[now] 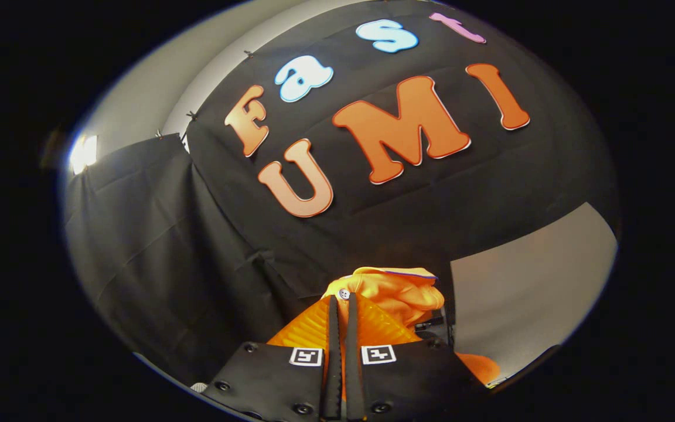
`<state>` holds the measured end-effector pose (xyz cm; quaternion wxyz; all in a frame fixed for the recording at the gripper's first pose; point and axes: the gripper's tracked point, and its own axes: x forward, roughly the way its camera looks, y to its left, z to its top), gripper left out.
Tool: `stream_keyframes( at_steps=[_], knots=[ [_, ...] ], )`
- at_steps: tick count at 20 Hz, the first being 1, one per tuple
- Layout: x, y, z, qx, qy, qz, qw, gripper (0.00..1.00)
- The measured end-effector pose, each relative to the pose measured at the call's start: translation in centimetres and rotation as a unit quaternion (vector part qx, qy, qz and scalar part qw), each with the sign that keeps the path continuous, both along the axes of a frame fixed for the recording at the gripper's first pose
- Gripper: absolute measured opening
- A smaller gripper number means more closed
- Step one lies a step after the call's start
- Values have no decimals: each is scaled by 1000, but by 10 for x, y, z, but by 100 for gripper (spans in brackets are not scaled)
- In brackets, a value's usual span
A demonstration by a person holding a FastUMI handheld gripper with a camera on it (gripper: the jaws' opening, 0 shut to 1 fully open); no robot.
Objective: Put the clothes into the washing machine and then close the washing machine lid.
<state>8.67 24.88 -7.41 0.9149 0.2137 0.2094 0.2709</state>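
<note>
The hand-held gripper (342,305) was clamped, fingers nearly together, on an orange garment (396,290) that bunched at and just beyond the fingertips, lifted clear before the booth's black cloth wall (197,234), with the washing machine's bearing indeterminable.

Tool (342,300) with black screw-studded mounts, two square black-and-white coded tags, and seemingly ridged slim fingers (333,351)

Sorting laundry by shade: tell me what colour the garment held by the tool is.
Bright orange fabric garment, seen best in the gripper view.
</note>
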Motion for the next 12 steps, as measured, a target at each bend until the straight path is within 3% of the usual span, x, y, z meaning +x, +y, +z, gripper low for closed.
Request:
stream_keyframes(
  at_steps=[5,12],
  knots=[
    [-1,71,-30,-9,22,42,999,11],
    [16,128,-111,-40,86,62,994,11]
  ],
)
